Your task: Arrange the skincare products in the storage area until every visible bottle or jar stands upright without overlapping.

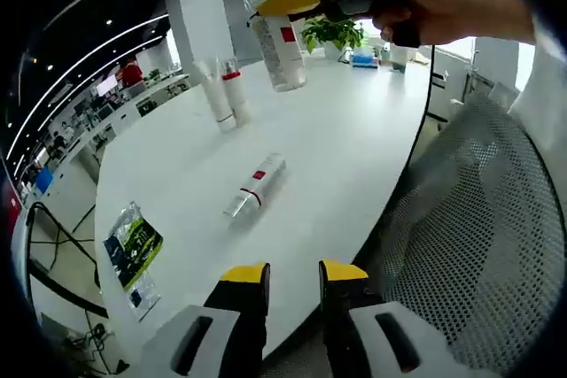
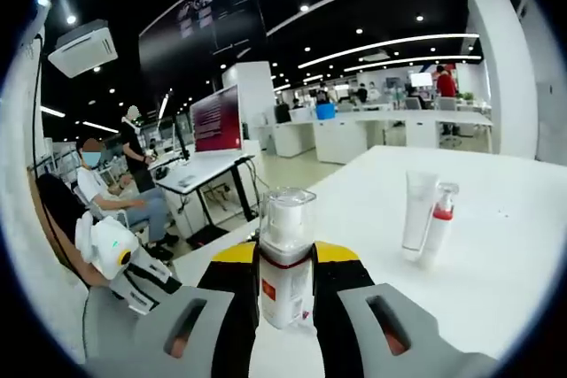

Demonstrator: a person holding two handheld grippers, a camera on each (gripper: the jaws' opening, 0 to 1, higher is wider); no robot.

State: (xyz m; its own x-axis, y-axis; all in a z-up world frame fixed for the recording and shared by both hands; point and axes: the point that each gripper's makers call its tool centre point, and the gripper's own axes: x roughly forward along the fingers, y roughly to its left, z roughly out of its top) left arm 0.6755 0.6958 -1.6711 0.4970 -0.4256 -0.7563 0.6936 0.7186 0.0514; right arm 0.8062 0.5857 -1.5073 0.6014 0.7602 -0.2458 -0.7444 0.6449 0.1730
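Left gripper view: white table [image 1: 354, 157] carries a tube [image 1: 213, 93] and small bottle [image 1: 233, 88] upright near its far edge, another bottle [image 1: 255, 187] lying mid-table. Right gripper [image 2: 285, 265] grips a clear-capped bottle [image 2: 284, 258] aloft. Left gripper [image 1: 293, 273] hovers narrowly parted, holding nothing.

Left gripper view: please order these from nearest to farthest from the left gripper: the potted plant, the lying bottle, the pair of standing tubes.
1. Lying bottle, on its side on the table, just ahead of the left gripper.
2. Standing tubes, upright together, farther back to the left.
3. Potted plant, at the table's far end.
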